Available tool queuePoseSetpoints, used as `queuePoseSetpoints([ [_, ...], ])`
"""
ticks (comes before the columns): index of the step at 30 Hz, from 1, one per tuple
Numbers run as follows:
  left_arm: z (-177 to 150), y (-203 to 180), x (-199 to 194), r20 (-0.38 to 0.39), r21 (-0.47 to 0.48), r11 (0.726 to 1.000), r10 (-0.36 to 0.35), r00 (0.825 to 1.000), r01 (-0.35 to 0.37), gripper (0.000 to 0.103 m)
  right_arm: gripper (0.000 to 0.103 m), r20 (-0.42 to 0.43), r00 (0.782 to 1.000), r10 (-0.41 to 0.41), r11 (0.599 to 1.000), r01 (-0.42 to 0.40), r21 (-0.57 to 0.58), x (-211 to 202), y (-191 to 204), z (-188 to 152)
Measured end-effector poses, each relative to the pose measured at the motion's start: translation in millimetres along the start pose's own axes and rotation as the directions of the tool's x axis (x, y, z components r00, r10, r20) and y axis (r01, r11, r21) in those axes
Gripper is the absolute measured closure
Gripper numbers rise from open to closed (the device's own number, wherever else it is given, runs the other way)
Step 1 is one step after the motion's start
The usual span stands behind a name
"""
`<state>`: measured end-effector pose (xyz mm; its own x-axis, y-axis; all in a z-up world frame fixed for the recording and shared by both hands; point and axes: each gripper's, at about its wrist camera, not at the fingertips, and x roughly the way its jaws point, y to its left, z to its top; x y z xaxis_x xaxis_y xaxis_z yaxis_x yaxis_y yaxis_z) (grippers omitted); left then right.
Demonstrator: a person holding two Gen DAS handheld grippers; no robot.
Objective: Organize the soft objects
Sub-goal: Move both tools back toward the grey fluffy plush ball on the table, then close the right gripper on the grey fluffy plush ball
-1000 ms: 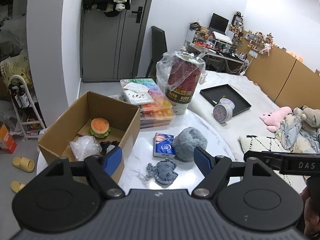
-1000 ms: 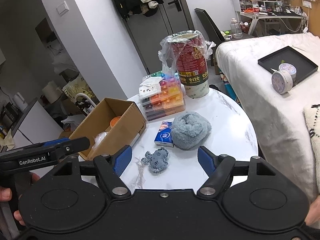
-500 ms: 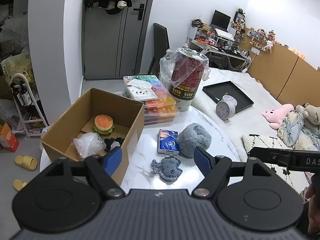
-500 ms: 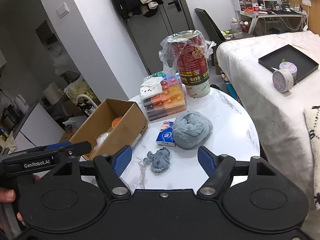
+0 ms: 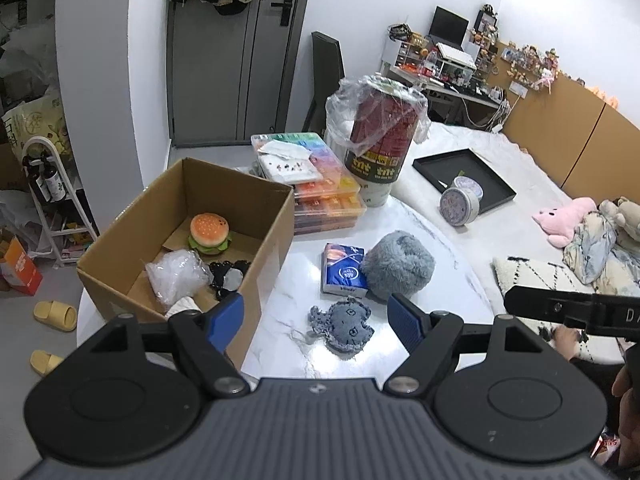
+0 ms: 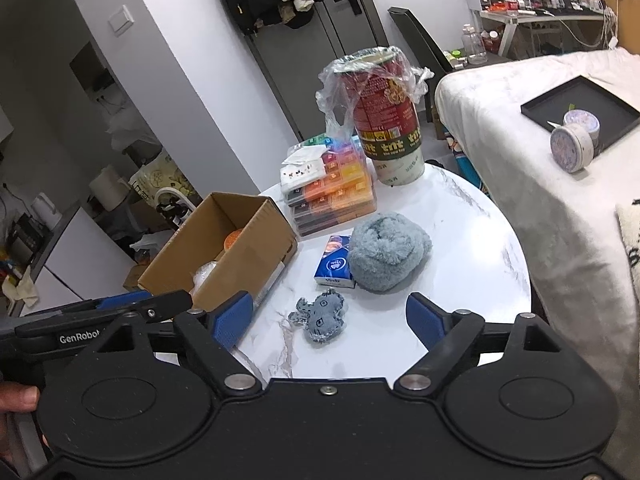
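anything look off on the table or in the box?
Nothing spilled or damaged. Only oddity: a round tin lies tipped on its side against the black tray on the bed, off the table.

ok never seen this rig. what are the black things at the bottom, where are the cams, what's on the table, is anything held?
No robot arm here: a person holds a two-finger gripper in each hand, with a fisheye camera on each looking forward along the fingers. The black body and blue pads at the bottom of each picture are that gripper itself. One picture looks past the left gripper, the other past the right gripper.

On the white marble table: an open cardboard box holding a burger toy, a fluffy grey ball, a blue tissue pack, a small grey plush, stacked colourful organiser cases and a red canister under plastic.

Both grippers are open and hold nothing. The right one's jaws have just been opening wider.
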<state>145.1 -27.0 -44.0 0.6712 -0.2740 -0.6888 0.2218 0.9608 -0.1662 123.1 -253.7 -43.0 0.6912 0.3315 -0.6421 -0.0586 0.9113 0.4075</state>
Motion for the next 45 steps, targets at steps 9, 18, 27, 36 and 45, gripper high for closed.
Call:
queuePoseSetpoints([
  [9, 9.3, -22.1, 17.3, -0.004, 0.025, 1.0, -0.002, 1.0, 0.002, 0.025, 0.02, 0.008, 1.0, 0.013, 0.999, -0.013, 0.046, 7.9, -24.7, 5.3],
  [18, 22.9, -38.1, 41.8, -0.002, 0.039, 0.999, 0.005, 1.0, -0.005, 0.025, 0.02, -0.001, 1.0, 0.022, 0.995, -0.022, 0.093, 31.9, -43.9, 16.7],
  [27, 36.5, -50.0, 77.5, 0.002, 0.03, 0.999, 0.022, 1.0, -0.023, 0.026, 0.022, -0.002, 0.999, 0.049, 0.991, -0.048, 0.122, 57.4, -65.6, 25.7],
  [36, 39.7, -65.7, 112.4, -0.017, 0.051, 0.998, 0.024, 1.0, -0.023, 0.03, 0.03, 0.012, 0.998, 0.056, 0.976, -0.057, 0.212, 81.6, -92.8, 23.4],
  [45, 34.8, -72.3, 149.3, -0.065, 0.037, 0.999, 0.011, 0.998, -0.008, 0.045, 0.045, 0.026, 0.995, 0.099, 0.919, -0.101, 0.382, 106.7, -130.4, 14.8],
])
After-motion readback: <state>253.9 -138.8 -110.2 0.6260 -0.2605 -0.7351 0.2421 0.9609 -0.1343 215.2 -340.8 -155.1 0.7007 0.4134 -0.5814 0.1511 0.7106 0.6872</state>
